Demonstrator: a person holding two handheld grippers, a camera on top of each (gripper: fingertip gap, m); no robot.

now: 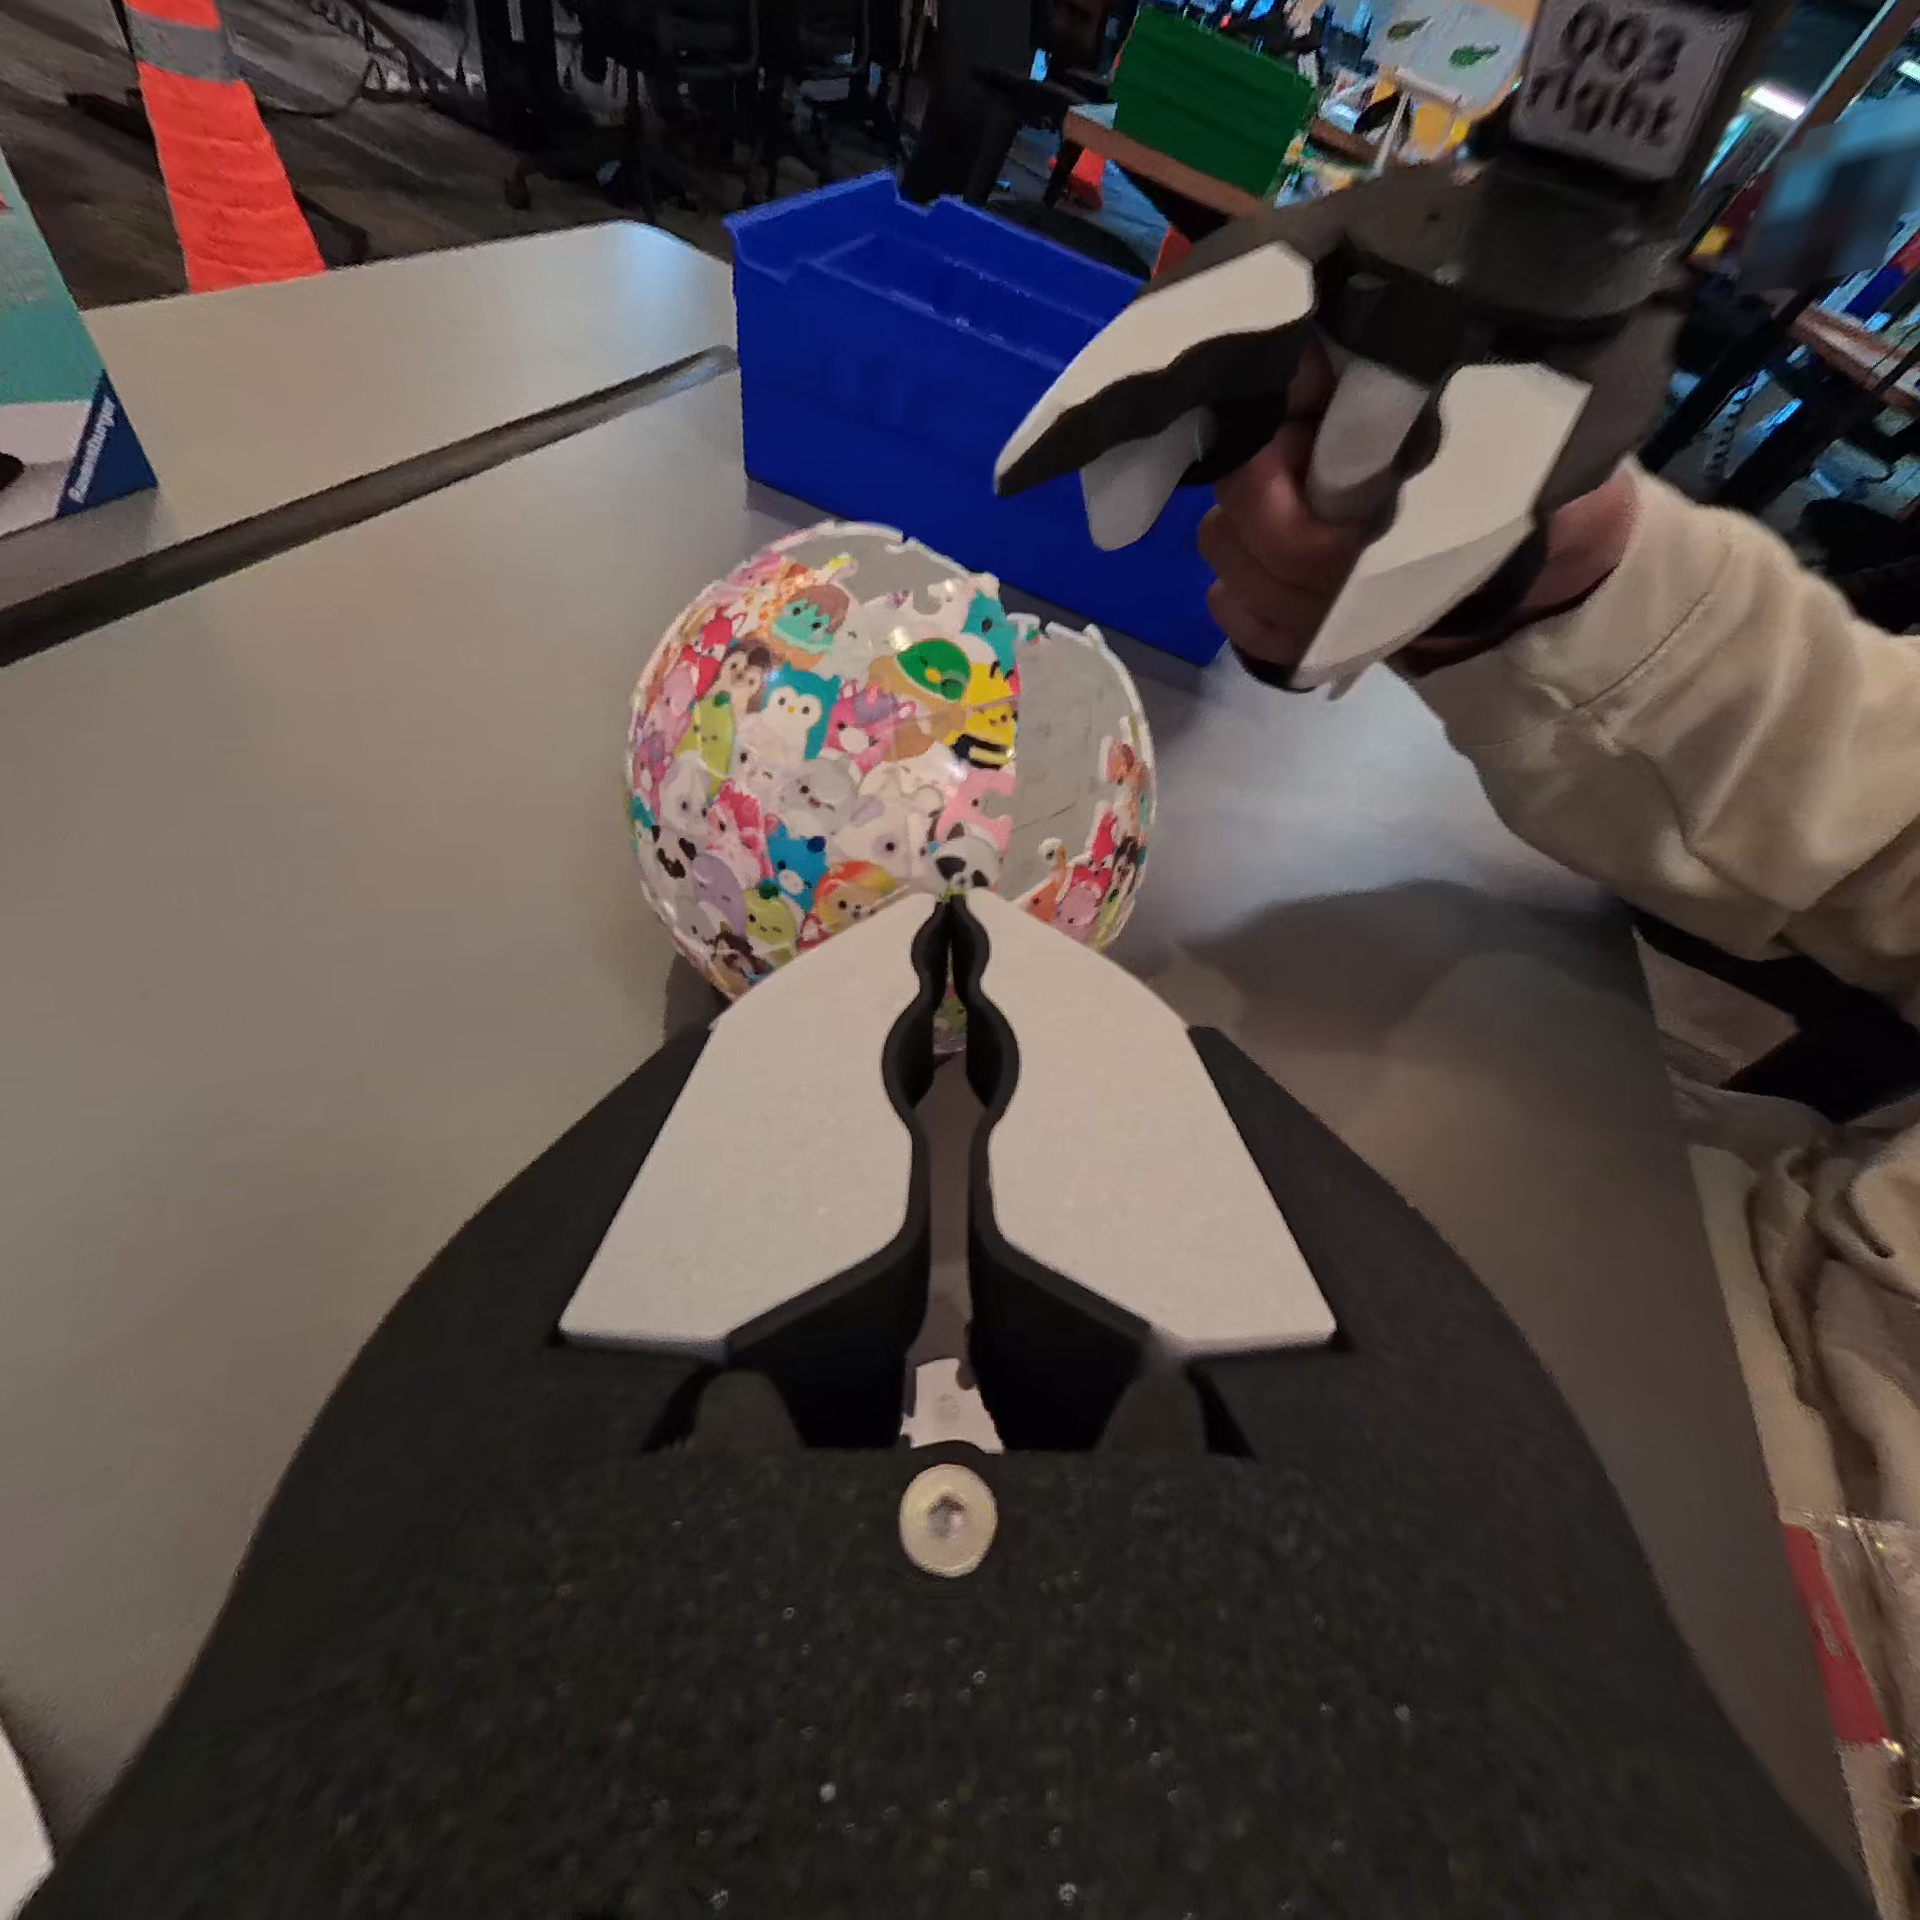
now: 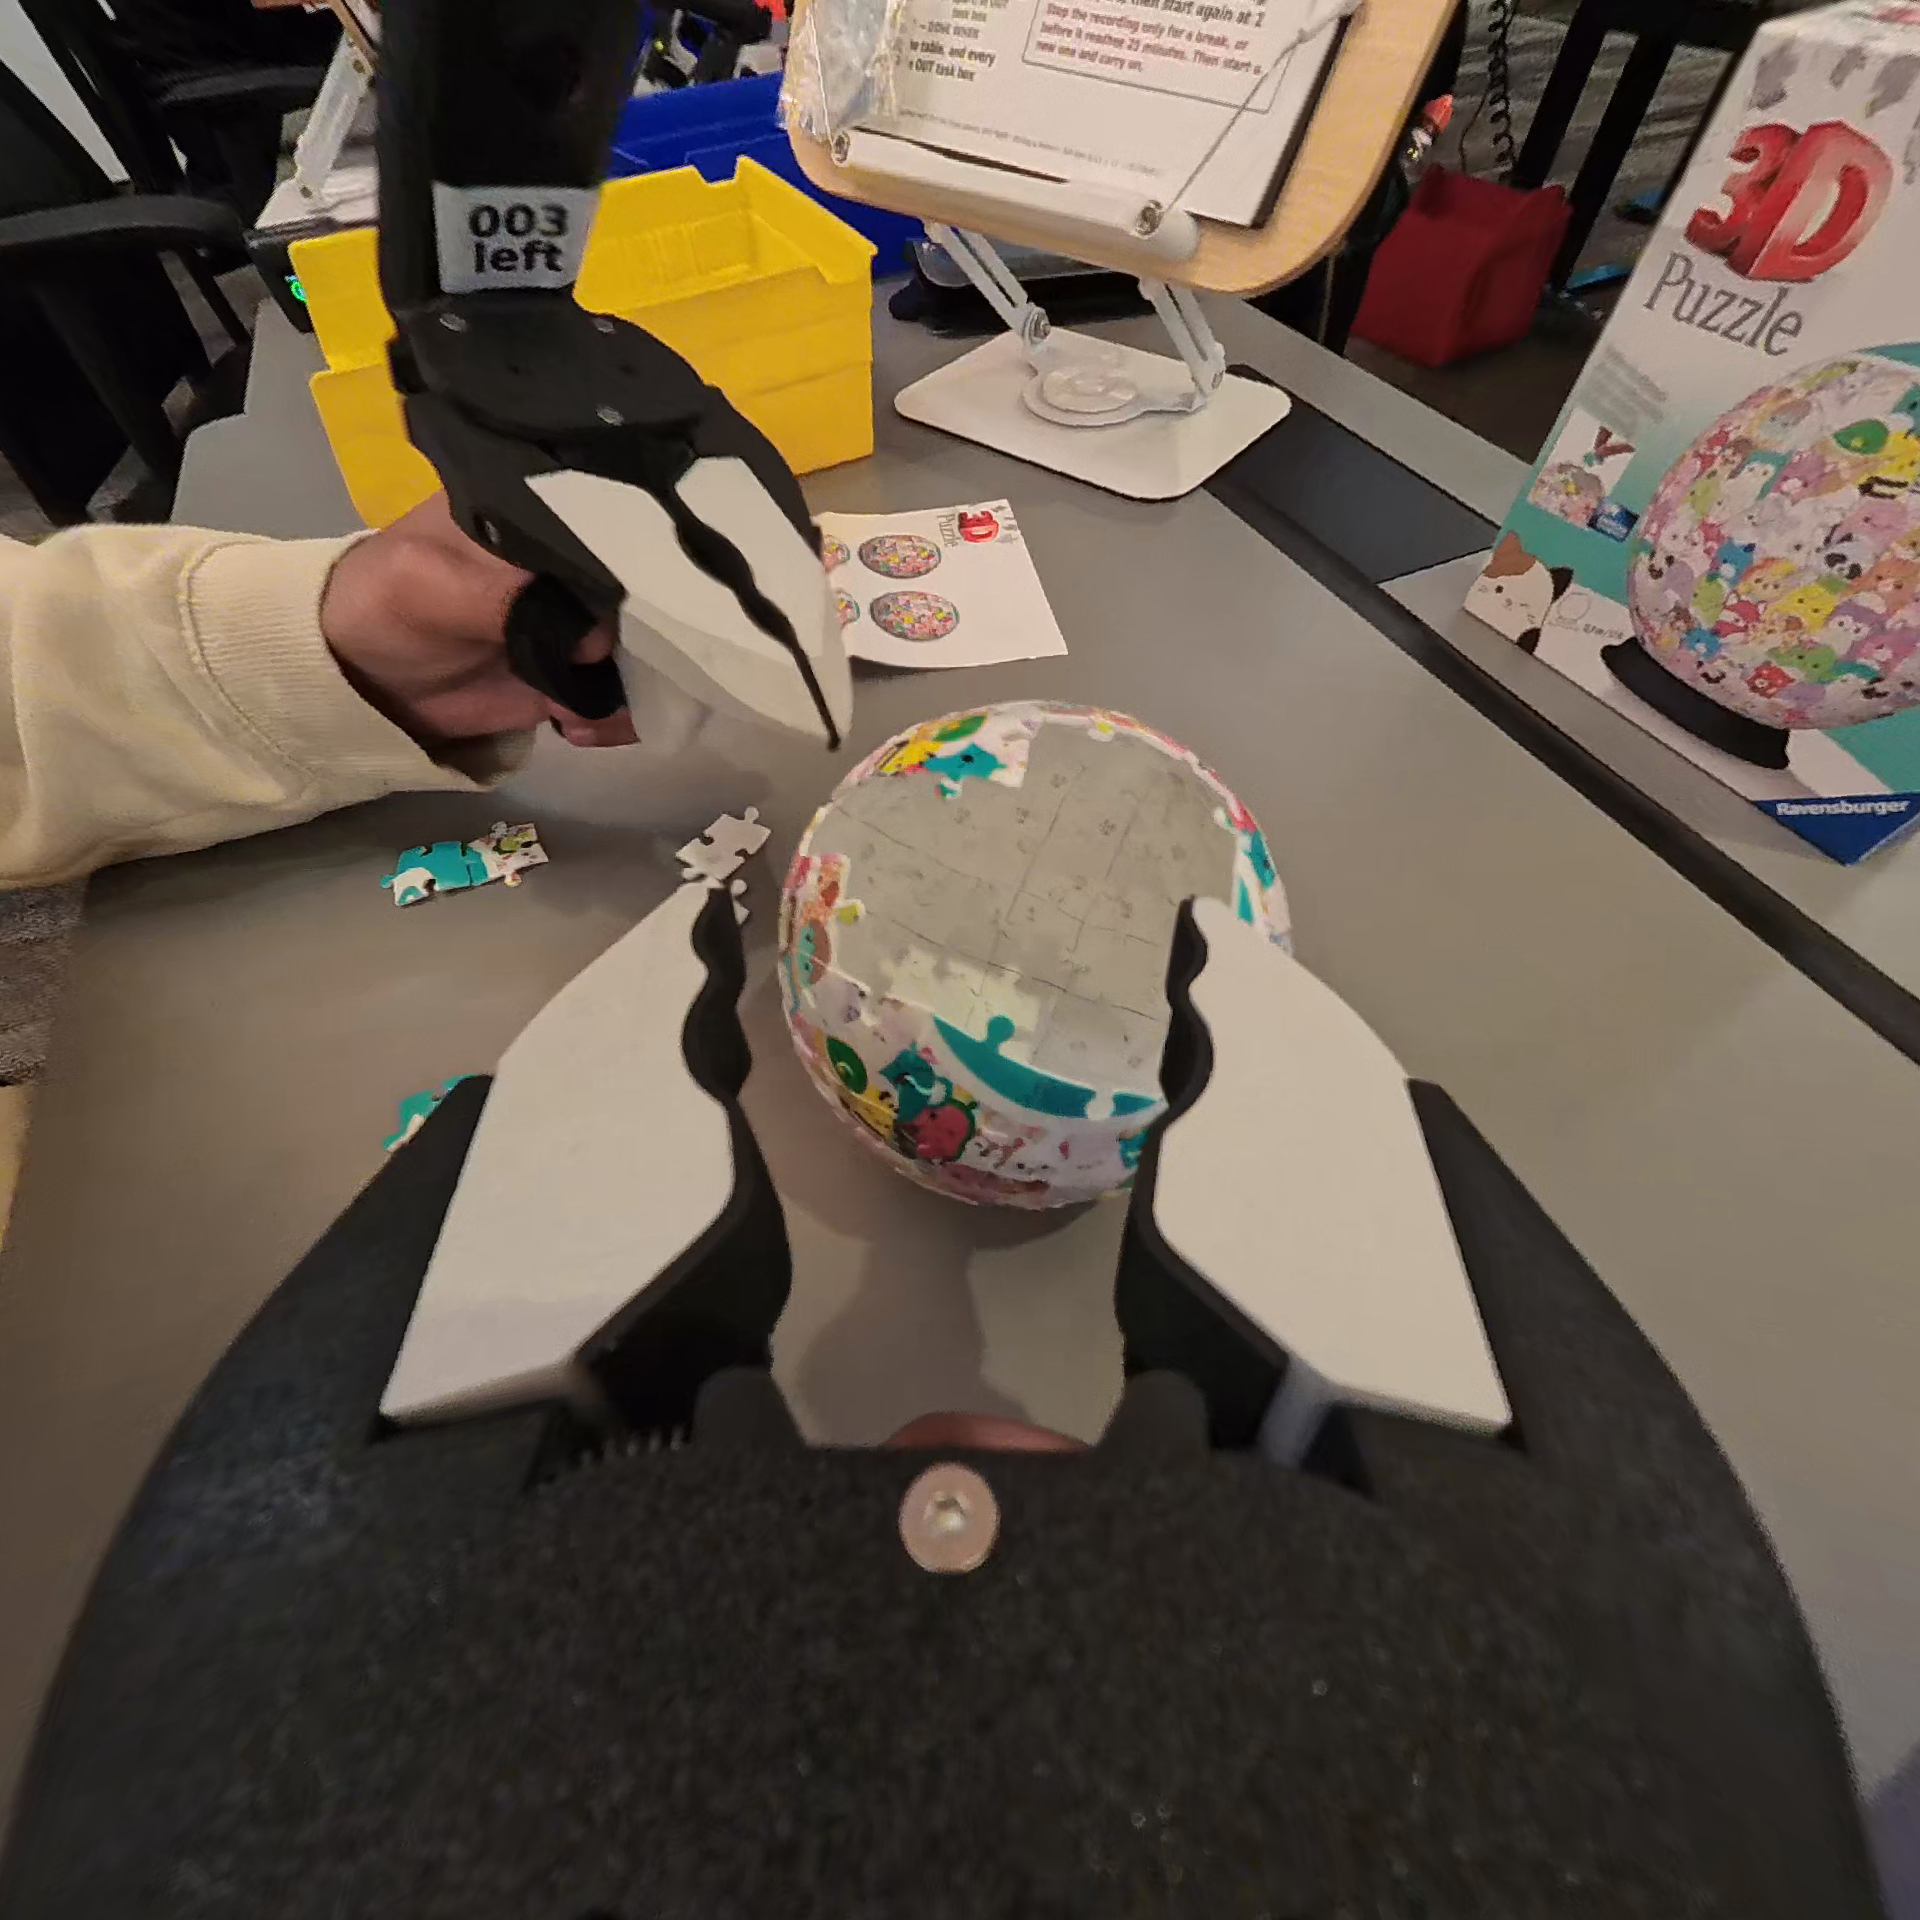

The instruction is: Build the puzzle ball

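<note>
While the puzzle ball (image 2: pixel 1023 961) sits on the grey table (image 2: pixel 1455 1039), both grippers are up in the air near it. The ball is covered in bright cartoon animals, but a big grey patch on it is bare.

The left gripper (image 1: pixel 951 906) has its two white fingers pressed together at the tips. I cannot see anything held between them. Its tips are just in front of the ball. It wears a white tag with writing.

The right gripper (image 2: pixel 940 914) is wide open and holds nothing. The ball shows between its fingers, a little farther on. It has a dark tag with writing too.

Some loose puzzle pieces (image 2: pixel 468 862) lie on the table to the left of the ball. One white piece (image 2: pixel 722 844) lies closer to it. A paper sheet (image 2: pixel 935 582) with ball pictures lies behind.

The puzzle box (image 2: pixel 1745 499) stands on the right, with printed words and a brand mark. A yellow bin (image 2: pixel 727 312) and a board of printed paper on a stand (image 2: pixel 1091 125) are at the back. A blue bin (image 1: pixel 935 364) stands behind the ball.
</note>
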